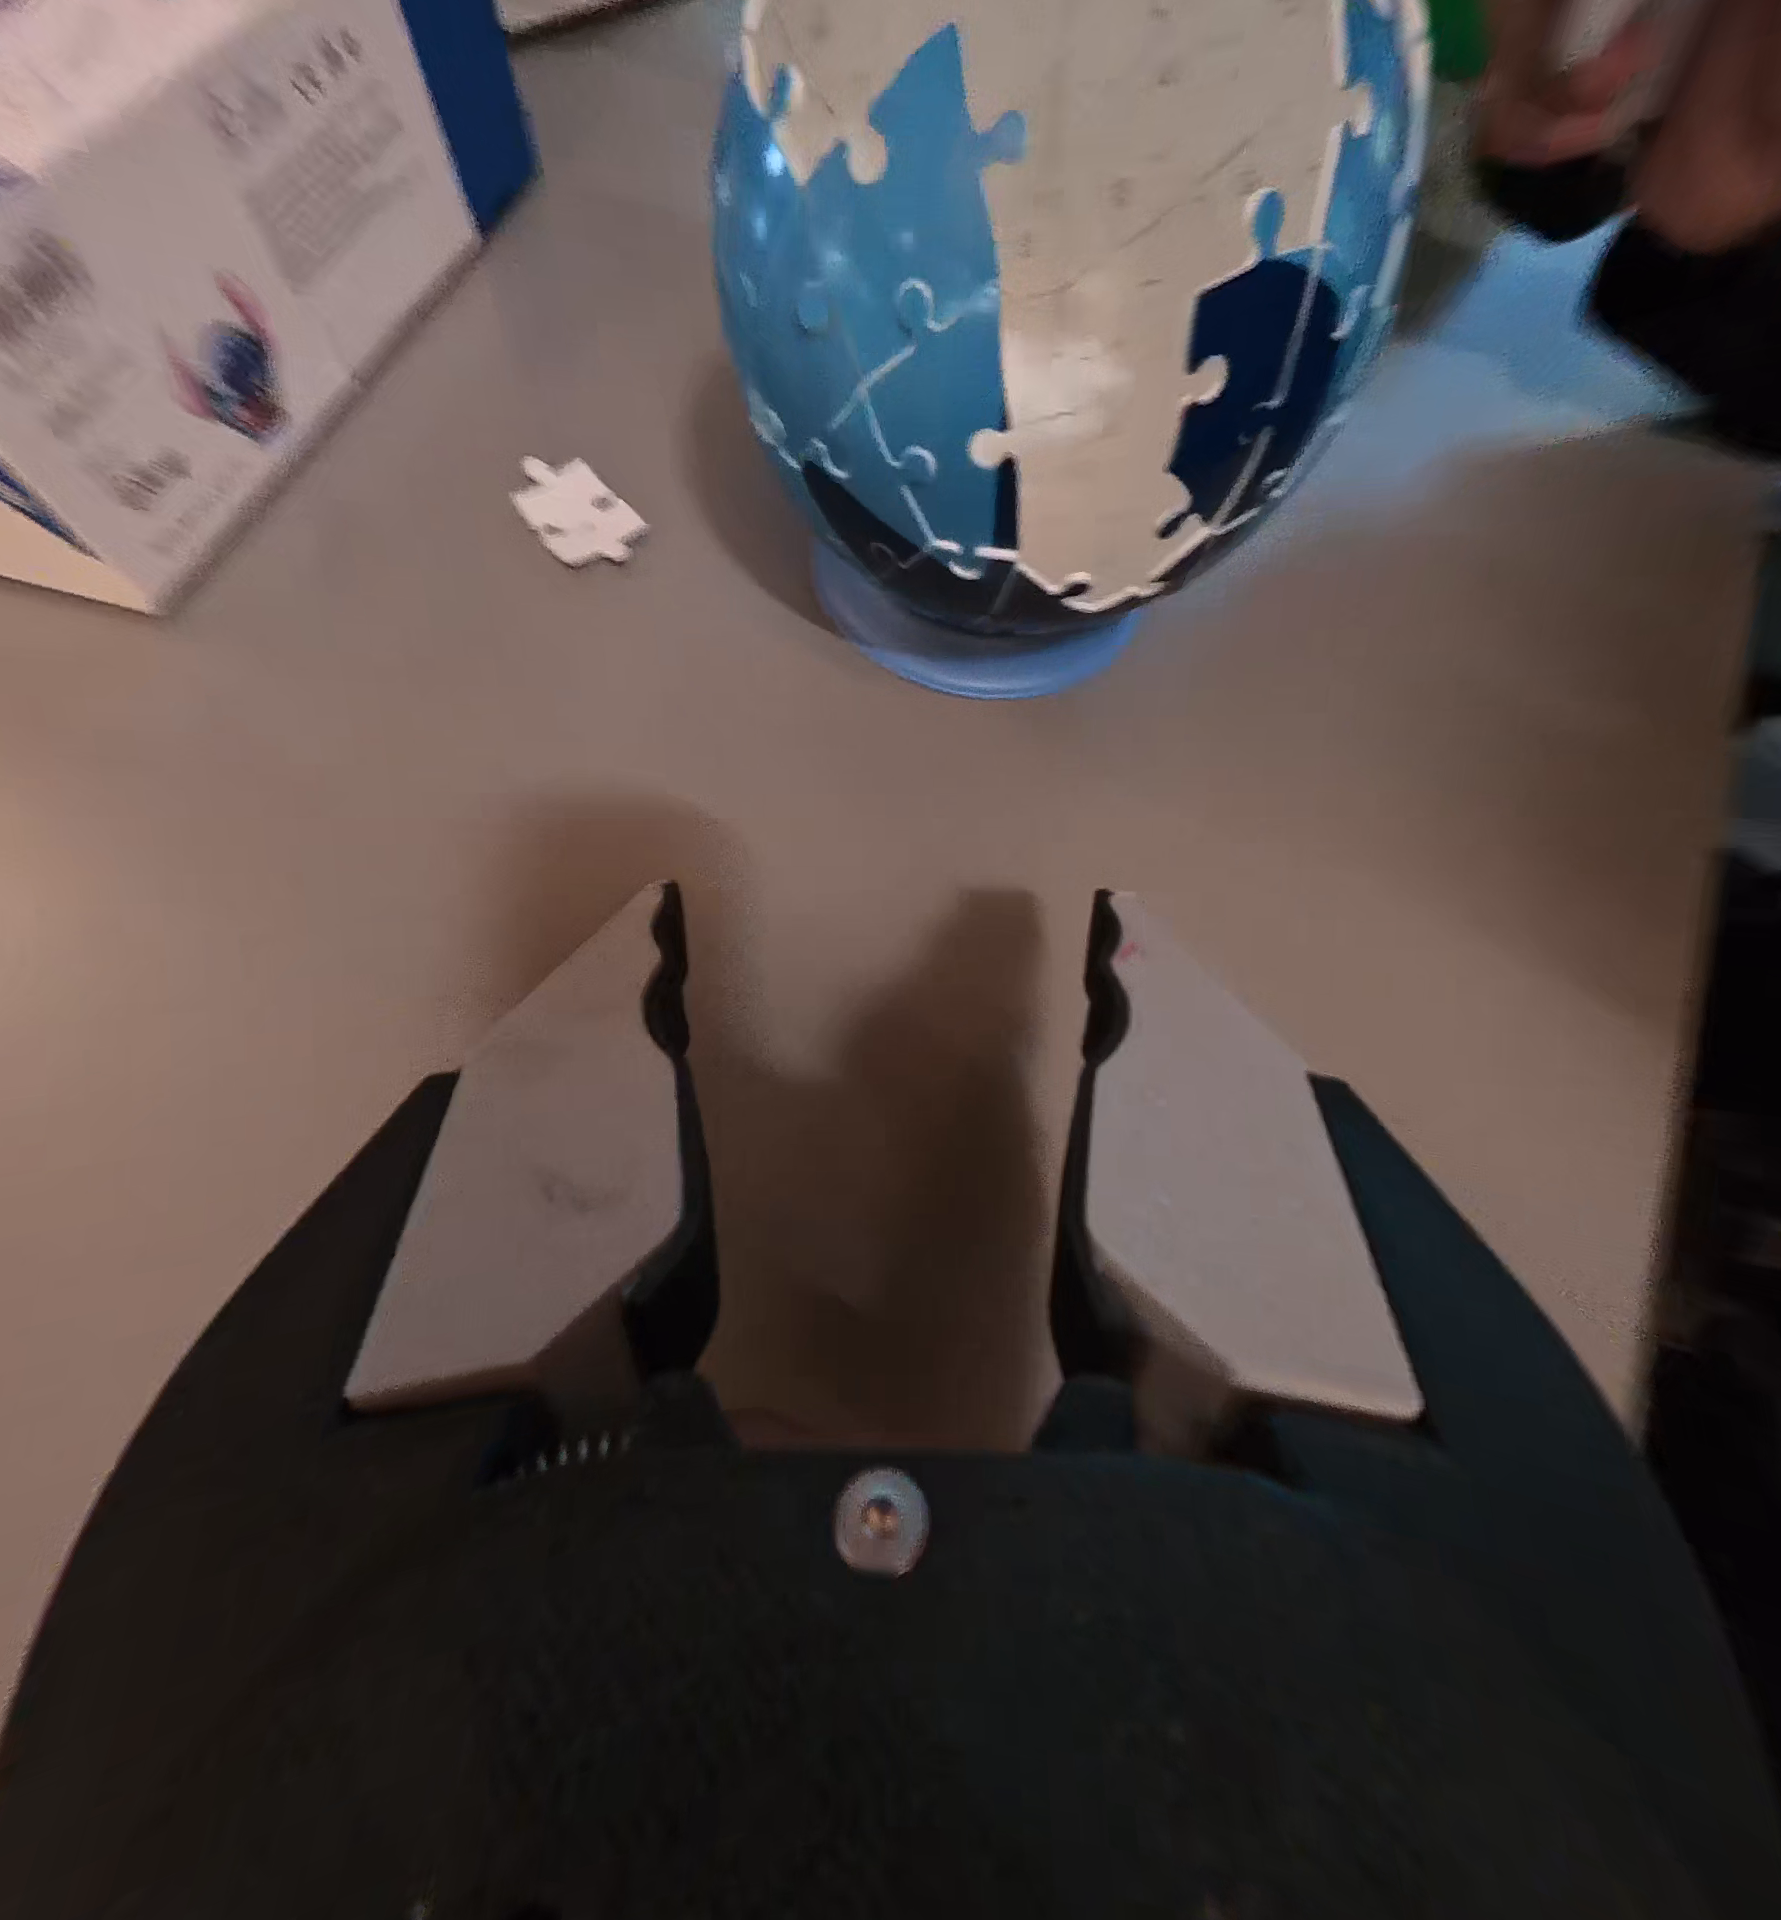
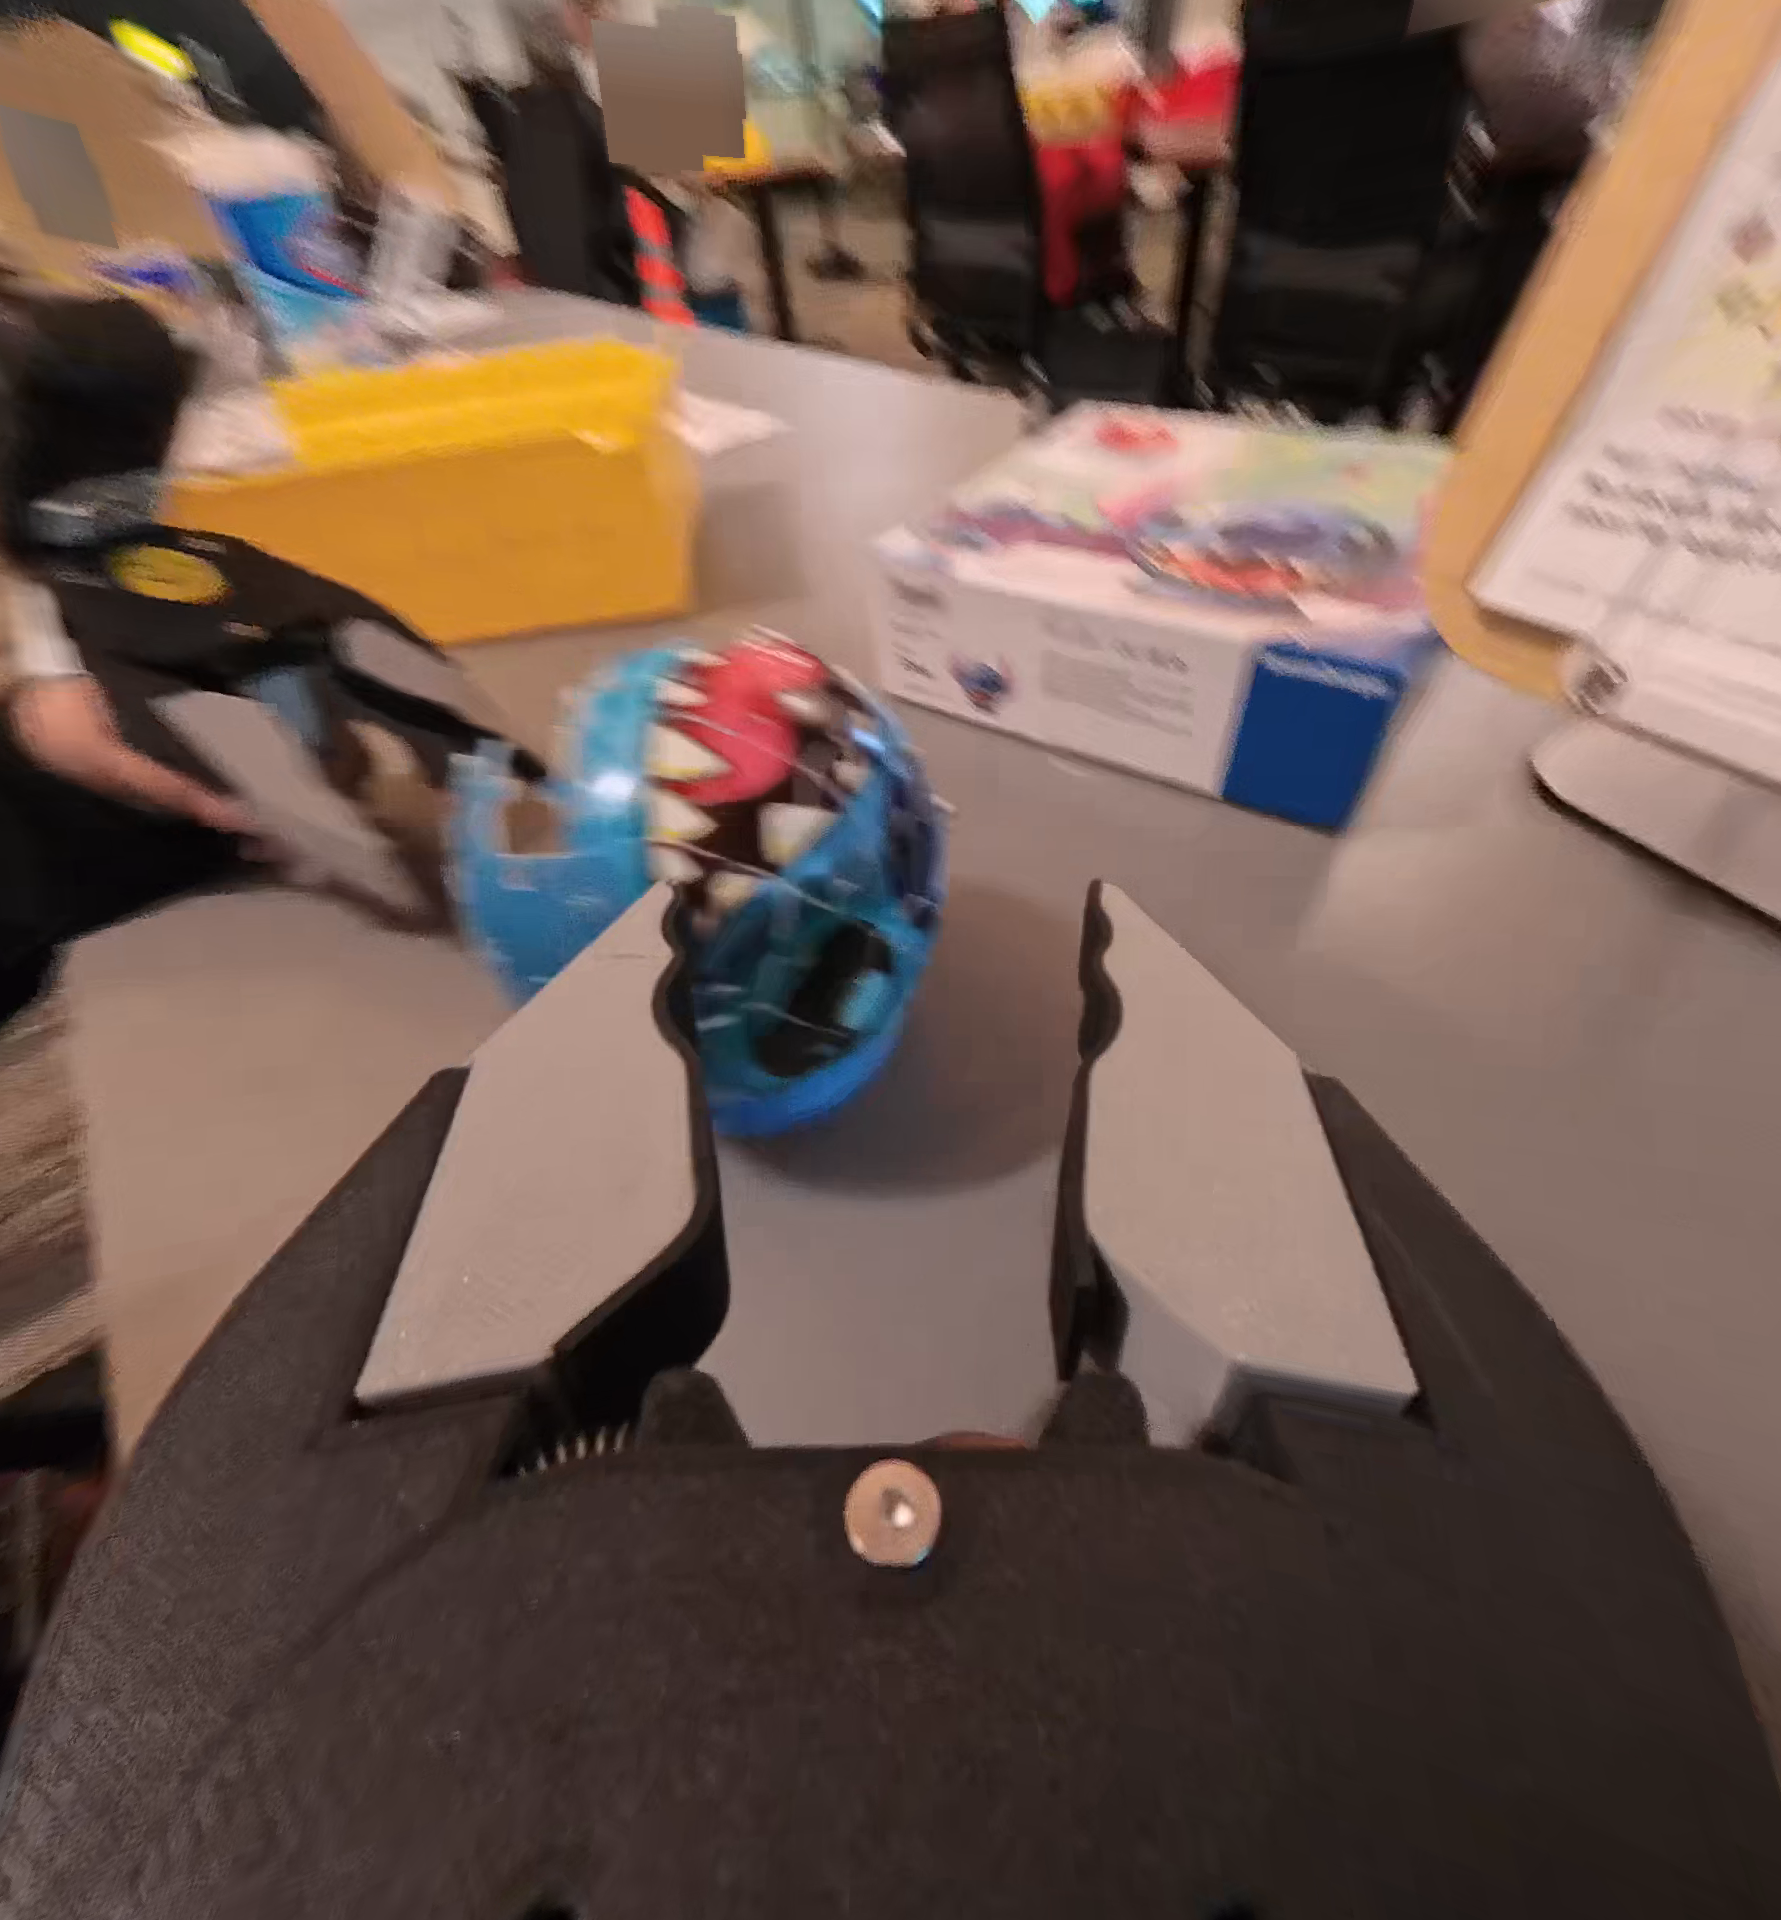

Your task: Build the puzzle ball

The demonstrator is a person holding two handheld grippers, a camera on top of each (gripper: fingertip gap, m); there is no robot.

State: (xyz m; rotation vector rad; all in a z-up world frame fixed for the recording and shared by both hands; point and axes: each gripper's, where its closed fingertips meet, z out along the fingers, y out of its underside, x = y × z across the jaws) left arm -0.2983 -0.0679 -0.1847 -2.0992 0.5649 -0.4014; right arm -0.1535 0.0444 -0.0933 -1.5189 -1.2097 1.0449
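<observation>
The puzzle ball (image 1: 865, 343) stands part-built on a pale blue ring stand (image 1: 979, 644) on the grey table. Its shell is blue, with white piece backs showing through an open gap. One loose white piece (image 1: 579, 511) lies on the table to the left of the ball. My left gripper (image 1: 886, 904) is open and empty, above the table, short of the ball. In the right wrist view the ball (image 2: 761, 769) shows a red mouth with white teeth and several gaps. My right gripper (image 2: 886, 904) is open and empty just in front of it. The left gripper (image 2: 346, 717) reaches in from the left.
A white and blue puzzle box (image 1: 169, 270) stands left of the ball and shows behind it in the right wrist view (image 2: 1177, 644). A yellow box (image 2: 450, 499) sits at the back. A board with paper (image 2: 1696, 436) stands at the right. A blurred hand (image 1: 1644, 135) is beyond the ball. My right tips are about 20 centimetres from the loose white piece (image 1: 579, 511), my left tips only 12 centimetres.
</observation>
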